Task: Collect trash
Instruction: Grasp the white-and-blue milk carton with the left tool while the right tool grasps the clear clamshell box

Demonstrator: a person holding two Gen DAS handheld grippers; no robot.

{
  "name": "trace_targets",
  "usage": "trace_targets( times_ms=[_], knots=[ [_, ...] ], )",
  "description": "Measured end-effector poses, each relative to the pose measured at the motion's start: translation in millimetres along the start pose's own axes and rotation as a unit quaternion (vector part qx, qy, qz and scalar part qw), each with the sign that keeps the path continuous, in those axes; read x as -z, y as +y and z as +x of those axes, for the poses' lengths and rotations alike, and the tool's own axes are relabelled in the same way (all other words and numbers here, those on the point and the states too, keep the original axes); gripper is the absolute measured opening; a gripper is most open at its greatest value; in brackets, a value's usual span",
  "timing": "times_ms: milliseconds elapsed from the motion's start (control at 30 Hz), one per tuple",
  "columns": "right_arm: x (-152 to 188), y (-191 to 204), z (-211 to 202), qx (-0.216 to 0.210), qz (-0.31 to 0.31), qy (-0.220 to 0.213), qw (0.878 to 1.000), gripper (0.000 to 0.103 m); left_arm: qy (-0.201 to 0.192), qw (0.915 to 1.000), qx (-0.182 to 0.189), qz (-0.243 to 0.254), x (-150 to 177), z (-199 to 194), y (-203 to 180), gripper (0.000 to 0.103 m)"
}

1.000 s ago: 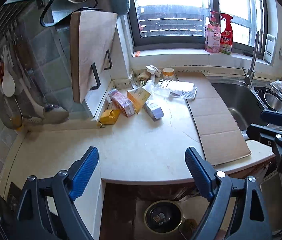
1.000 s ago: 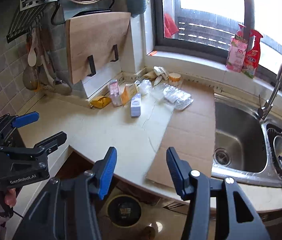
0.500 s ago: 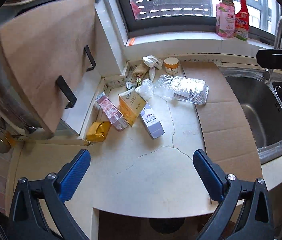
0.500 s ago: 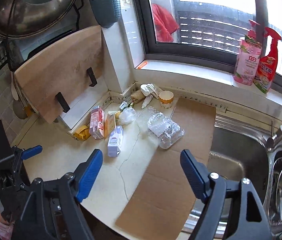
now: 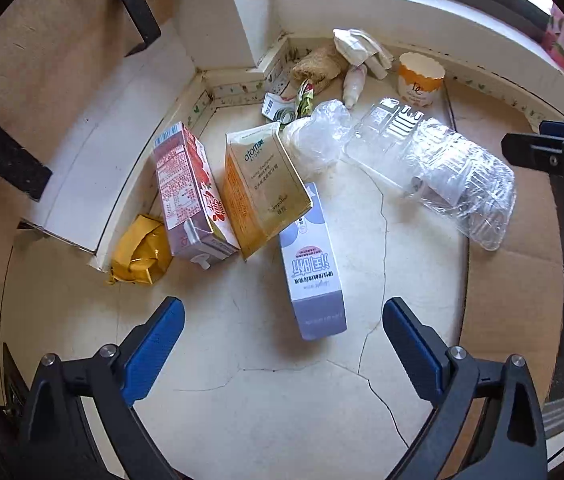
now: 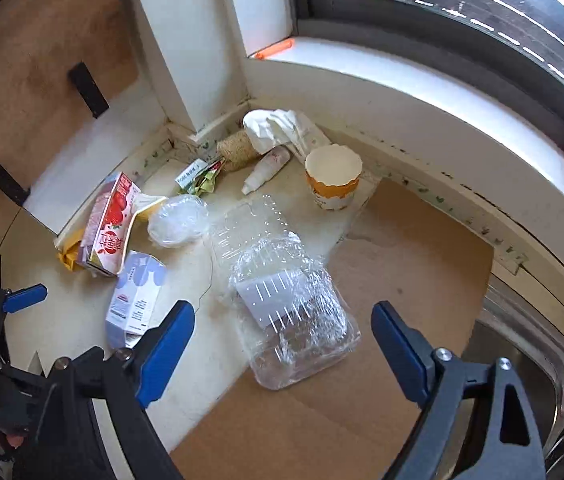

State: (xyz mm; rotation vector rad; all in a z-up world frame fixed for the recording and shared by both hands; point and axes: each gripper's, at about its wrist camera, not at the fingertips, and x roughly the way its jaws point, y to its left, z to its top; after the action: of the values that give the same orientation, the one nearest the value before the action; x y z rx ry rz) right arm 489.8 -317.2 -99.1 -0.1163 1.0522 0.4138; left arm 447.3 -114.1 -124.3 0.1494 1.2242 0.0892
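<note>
Left wrist view puts my left tool wide open and empty above the cracked cream worktop, its blue pads either side of the lavender-and-white carton, which lies flat and points toward 12 o'clock. Leaning on that carton's far end is the orange-and-gold box, and just to its 9 o'clock lies the pink strawberry milk carton, with a crumpled yellow wrapper touching its near corner. A crumpled clear bag sits at 12 o'clock from the orange box, and the clear plastic clamshell stretches off toward 2 o'clock, its far end on the brown cardboard sheet. Right wrist view shows my right tool also spread open, holding nothing, hovering over the clamshell, which lies between its pads, partly on the cardboard. At 12 o'clock stands a scalloped orange-and-white paper cup, upright, with a small white bottle on its side and crumpled white paper near it in the corner. My left tool shows at 9 o'clock.
</note>
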Motion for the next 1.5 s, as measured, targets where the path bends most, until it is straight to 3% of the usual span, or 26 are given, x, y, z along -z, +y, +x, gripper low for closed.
trace_targets(
  times_ms=[267, 467, 567, 800, 1067, 1267, 1500],
  knots=[
    [-0.6, 17.5, 75.9, 0.010, -0.095, 0.048, 0.994, 0.094, 0.039, 0.9988, -0.001, -0.029, -19.0, 48.0, -2.3, 0.089],
    [4.5, 27.5, 96.8, 0.046, -0.134, 0.066, 0.988, 0.097, 0.064, 0.9967, 0.018, -0.047, -26.6, 71.0, -3.6, 0.061],
    [3.3, 30.5, 94.9, 0.048, -0.137, 0.059, 0.988, 0.088, 0.070, 0.9958, 0.031, -0.051, -26.6, 80.0, -5.3, 0.034],
    [4.8, 27.3, 75.1, 0.020, -0.114, 0.043, 0.992, 0.077, 0.067, 0.9955, 0.041, -0.054, -20.7, 77.2, -10.2, 0.033],
    [18.6, 22.4, 27.1, -0.036, -0.039, 0.014, 0.998, 0.077, 0.051, 0.9935, 0.080, -0.064, -3.8, 43.2, -2.7, 0.033],
    [53.3, 34.9, -11.4, -0.073, 0.010, 0.000, 0.997, 0.077, 0.035, 0.9915, 0.113, -0.054, 14.9, 7.0, 10.2, 0.033],
    [110.4, 57.5, -59.0, -0.040, 0.051, -0.050, 0.997, 0.077, -0.007, 0.9907, 0.133, -0.028, 59.8, -48.8, 29.6, 0.033]
  ],
)
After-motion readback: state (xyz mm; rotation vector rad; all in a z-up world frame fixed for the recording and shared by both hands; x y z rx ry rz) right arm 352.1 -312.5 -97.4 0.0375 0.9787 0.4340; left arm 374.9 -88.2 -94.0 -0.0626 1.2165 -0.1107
